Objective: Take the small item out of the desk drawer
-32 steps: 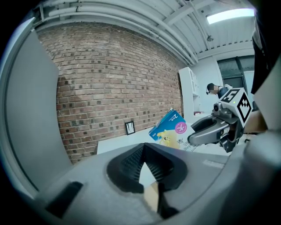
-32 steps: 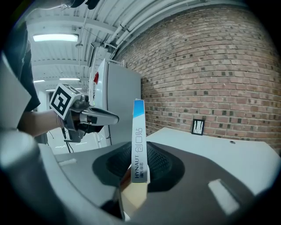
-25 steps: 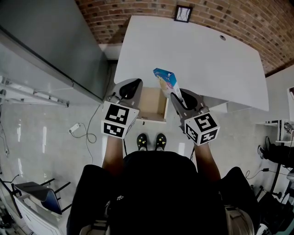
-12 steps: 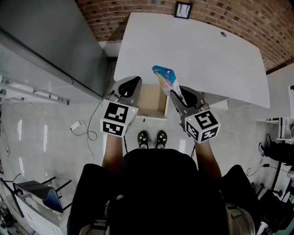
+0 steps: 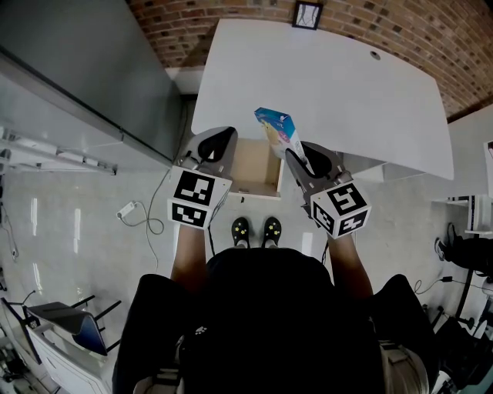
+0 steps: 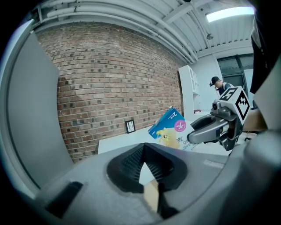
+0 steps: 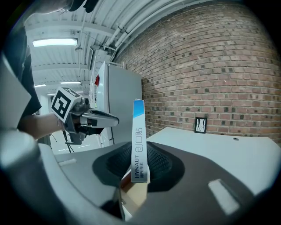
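- The small box [image 5: 277, 131], blue and white with a yellow figure on its face, is out of the drawer [image 5: 254, 171]. It is in the air over the drawer's right side, where the drawer meets the front edge of the table [image 5: 354, 92].
- The right hand-held gripper [image 5: 296, 158] is grasping the box by its lower end, with one jaw pressed against each flat face.
- In the right gripper view the box [image 7: 139, 140] stands upright between the jaws of the right hand-held gripper [image 7: 138, 169]. Its narrow white edge, with a blue top, faces the camera.
- In the left gripper view the box [image 6: 169, 127] tilts, with its upper end leaning away from the right hand-held gripper [image 6: 193, 135].
- The drawer is pulled out from under the table towards the person. Its pale wooden bottom is visible between the two hand-held grippers.
- The left hand-held gripper [image 5: 221, 143] hangs over the drawer's left side. It is clenched, with its jaws together and nothing in them. Its own view shows the ribbed pads of the left hand-held gripper [image 6: 145, 165] meeting.
- The right gripper view shows the left hand-held gripper [image 7: 112, 119] level with the box, to the left of the drawer.
- The person's shoes [image 5: 254, 233] stand on the floor just in front of the drawer.
- A white cable [image 5: 135, 219] lies on the floor to the left of the drawer.
- Beyond the drawer, across the white table top, is a brick wall [image 5: 231, 15]. A small dark frame [image 5: 306, 18] stands against the wall at the table's far edge.
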Demonstrator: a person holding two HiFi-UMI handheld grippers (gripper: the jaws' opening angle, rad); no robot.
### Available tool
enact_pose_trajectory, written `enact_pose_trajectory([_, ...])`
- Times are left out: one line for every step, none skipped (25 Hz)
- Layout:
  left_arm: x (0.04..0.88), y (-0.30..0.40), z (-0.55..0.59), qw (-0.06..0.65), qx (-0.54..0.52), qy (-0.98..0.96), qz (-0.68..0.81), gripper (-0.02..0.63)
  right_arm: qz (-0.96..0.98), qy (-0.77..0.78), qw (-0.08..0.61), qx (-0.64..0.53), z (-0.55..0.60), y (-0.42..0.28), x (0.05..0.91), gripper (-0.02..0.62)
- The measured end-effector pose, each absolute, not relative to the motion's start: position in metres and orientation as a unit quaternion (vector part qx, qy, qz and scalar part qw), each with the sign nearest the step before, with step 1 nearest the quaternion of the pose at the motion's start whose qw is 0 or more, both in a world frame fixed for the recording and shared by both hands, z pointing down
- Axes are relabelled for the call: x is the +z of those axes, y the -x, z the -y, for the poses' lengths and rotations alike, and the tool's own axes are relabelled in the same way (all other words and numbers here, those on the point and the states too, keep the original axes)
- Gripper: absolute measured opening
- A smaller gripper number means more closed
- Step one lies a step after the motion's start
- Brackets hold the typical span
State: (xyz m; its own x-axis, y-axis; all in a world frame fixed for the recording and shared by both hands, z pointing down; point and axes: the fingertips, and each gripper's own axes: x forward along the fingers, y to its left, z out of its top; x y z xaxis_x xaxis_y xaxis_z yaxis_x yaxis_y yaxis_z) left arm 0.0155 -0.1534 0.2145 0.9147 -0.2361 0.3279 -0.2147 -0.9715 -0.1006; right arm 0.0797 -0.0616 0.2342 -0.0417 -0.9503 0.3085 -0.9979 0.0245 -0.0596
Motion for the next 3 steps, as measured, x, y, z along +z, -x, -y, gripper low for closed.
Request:
enact_pose_trajectory([0.2147, -0.0155, 0.1534, 0.032, -0.171, 0.978, -0.115, 0.003, 0.71, -0.686, 0.091, 0.13, 0.0618, -0.0796, 0.2343, 0.103])
enact_pose_trajectory([0.215, -0.0155, 0.1535, 0.032, -0.172, 0.978, -0.115, 0.003, 0.71, -0.686, 0.091, 0.13, 0.062, -0.0795, 0.2344, 0.103])
enact_pose_trajectory([0.2152, -0.0156, 0.1535, 0.032, -0.172, 0.978, -0.115, 0.003, 0.71, -0.686, 0.091, 0.13, 0.0621, -0.0794, 0.2346, 0.103])
